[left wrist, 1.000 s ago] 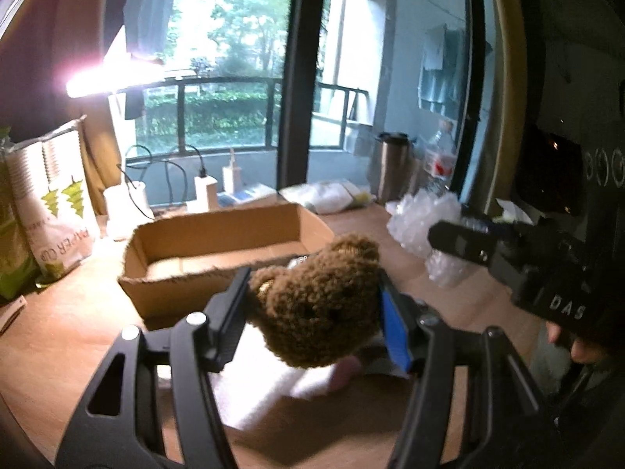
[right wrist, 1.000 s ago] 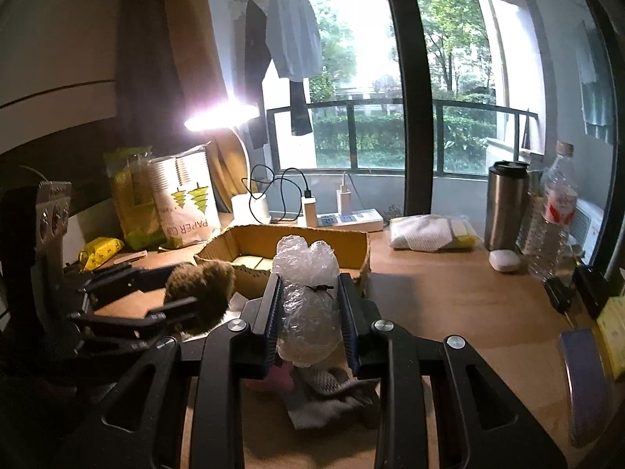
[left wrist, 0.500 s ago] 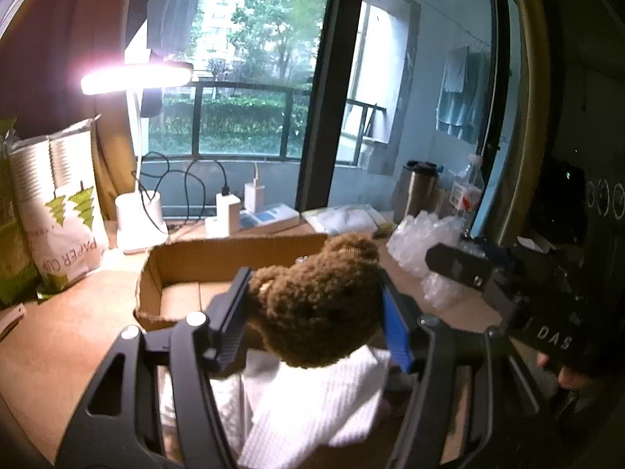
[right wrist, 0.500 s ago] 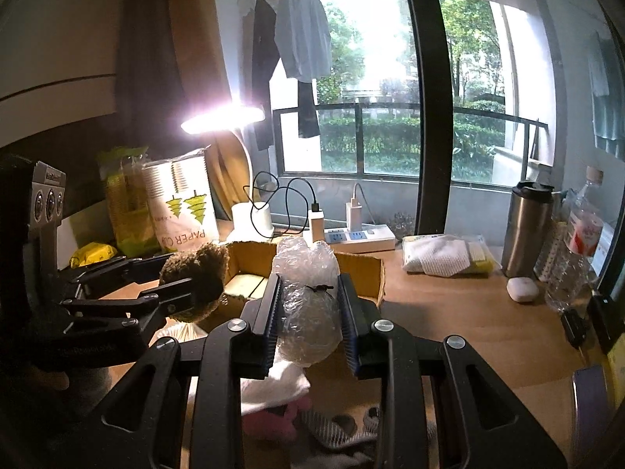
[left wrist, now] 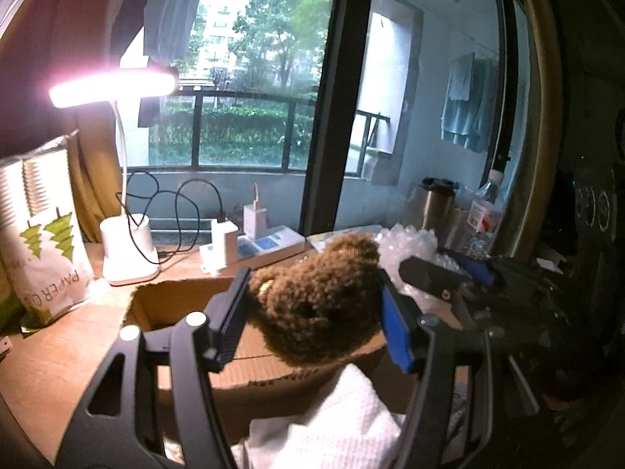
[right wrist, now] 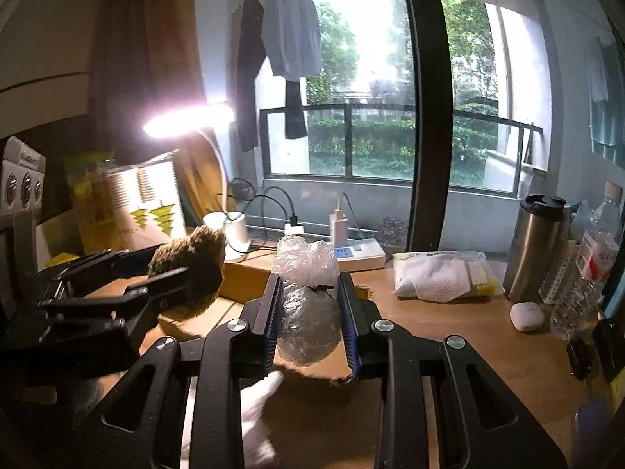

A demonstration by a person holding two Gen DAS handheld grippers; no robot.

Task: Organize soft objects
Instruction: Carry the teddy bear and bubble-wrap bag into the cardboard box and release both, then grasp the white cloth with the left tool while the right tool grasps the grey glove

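Observation:
My left gripper is shut on a brown plush bear and holds it above the near edge of an open cardboard box. The bear also shows in the right wrist view, over the box. My right gripper is shut on a tied roll of clear bubble wrap, held above the box's right side. The bubble wrap shows in the left wrist view to the right of the bear. A white cloth lies below, in front of the box.
A lit desk lamp, a power strip with chargers, a paper-cup bag stand behind the box. A steel tumbler, water bottle, packaged wipes and white earbud case sit at the right.
Both grippers have risen and moved forward over the cardboard box, each still holding its object. The white cloth and other soft items have dropped lower in view.

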